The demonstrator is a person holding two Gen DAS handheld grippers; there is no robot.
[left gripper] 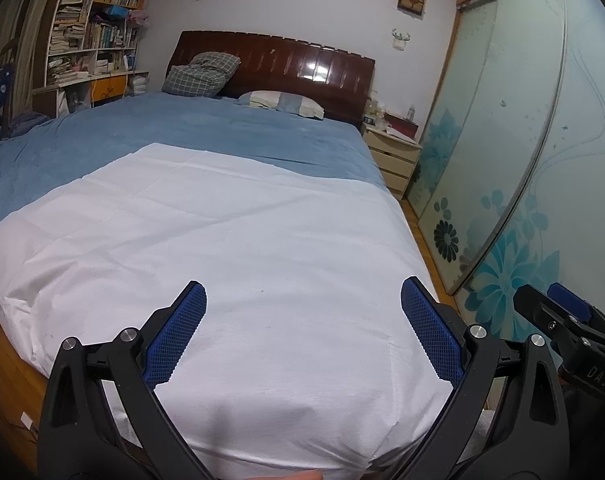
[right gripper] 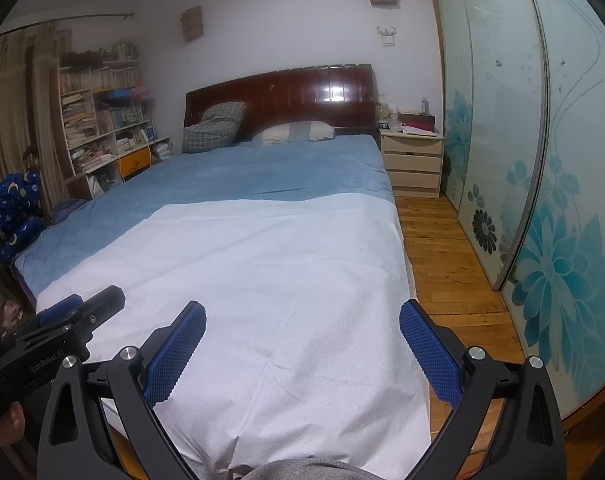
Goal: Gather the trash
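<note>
No trash shows in either view. My left gripper (left gripper: 302,300) is open and empty, held above the foot end of a bed covered by a white sheet (left gripper: 222,240). My right gripper (right gripper: 302,320) is open and empty too, above the same white sheet (right gripper: 282,280) near the bed's right side. The right gripper also shows at the lower right of the left wrist view (left gripper: 558,312). The left gripper also shows at the lower left of the right wrist view (right gripper: 86,308).
A blue blanket (right gripper: 262,172) and pillows (right gripper: 294,132) lie toward the dark headboard (right gripper: 302,92). A nightstand (right gripper: 412,160) stands at the bed's right. Glass wardrobe doors (right gripper: 542,200) line the right wall beside a strip of wood floor (right gripper: 442,260). A bookshelf (left gripper: 90,32) stands at the left.
</note>
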